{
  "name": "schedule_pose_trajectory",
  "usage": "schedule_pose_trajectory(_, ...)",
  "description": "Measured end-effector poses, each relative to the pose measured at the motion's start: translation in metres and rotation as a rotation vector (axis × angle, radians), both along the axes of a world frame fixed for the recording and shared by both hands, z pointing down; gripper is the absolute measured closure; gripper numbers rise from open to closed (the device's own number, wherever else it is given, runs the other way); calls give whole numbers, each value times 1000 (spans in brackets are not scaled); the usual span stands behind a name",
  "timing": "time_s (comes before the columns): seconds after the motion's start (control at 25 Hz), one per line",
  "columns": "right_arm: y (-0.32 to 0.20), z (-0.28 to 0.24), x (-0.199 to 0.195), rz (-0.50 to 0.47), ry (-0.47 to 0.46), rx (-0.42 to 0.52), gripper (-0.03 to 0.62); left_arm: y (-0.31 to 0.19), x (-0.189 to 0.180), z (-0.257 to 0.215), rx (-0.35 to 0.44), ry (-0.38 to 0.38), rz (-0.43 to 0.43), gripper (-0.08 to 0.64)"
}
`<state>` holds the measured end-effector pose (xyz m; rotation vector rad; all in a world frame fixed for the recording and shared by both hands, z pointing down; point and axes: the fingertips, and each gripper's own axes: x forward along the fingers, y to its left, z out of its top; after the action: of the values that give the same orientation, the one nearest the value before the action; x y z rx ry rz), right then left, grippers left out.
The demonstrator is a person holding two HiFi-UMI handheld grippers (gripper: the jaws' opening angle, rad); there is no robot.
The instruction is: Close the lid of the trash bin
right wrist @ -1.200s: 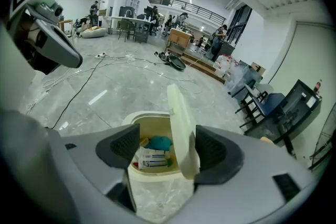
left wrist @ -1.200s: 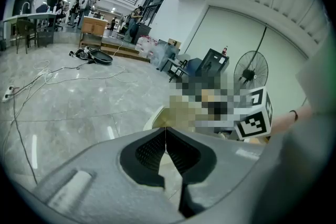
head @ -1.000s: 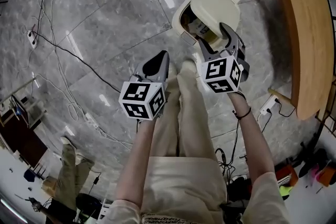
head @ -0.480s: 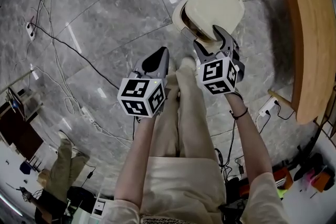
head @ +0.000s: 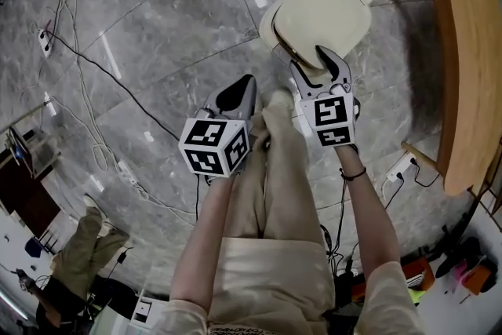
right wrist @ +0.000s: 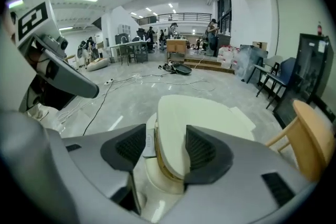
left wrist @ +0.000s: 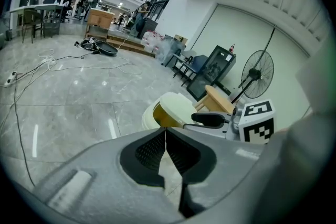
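Status: trash bin (head: 269,31) sits on the grey stone floor just ahead of the person's feet, next to the wooden table (head: 463,67). Its cream lid (head: 323,12) is nearly down but not seated. The left gripper view shows a wedge of gap along the front, with the yellowish inside of the bin visible under the lid. Right gripper (head: 307,60) is at the bin's near side, pointing down at it and straddling the lid's front edge. Its jaws have just been closing with that edge between them. The right gripper view shows one pad up against the lid's top face and the other a little off the rim, so I read it as bracketing the lid, not clamped on it. Left gripper (head: 246,84) hangs off to the side, well clear of the bin, jaws pinched together with nothing in them, so it's idle. My call is that the task is mostly done. What's left is pressing the front edge down until the gap closes, then backing the right gripper off. Main risk is the bin sliding on the smooth floor if the push goes off-vertical.
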<state>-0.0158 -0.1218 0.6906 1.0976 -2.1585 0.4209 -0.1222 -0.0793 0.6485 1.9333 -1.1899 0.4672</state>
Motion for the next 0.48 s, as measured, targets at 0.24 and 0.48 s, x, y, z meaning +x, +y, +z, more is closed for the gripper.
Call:
schedule_pose_trajectory(0.24,-6,4,8,110,-97,20,433,-1,1,13,-13,4,8,536)
schedule_pose_trajectory(0.48,-9,13,16,165,-79,34,534,-4,1,22,-17,7,15,535)
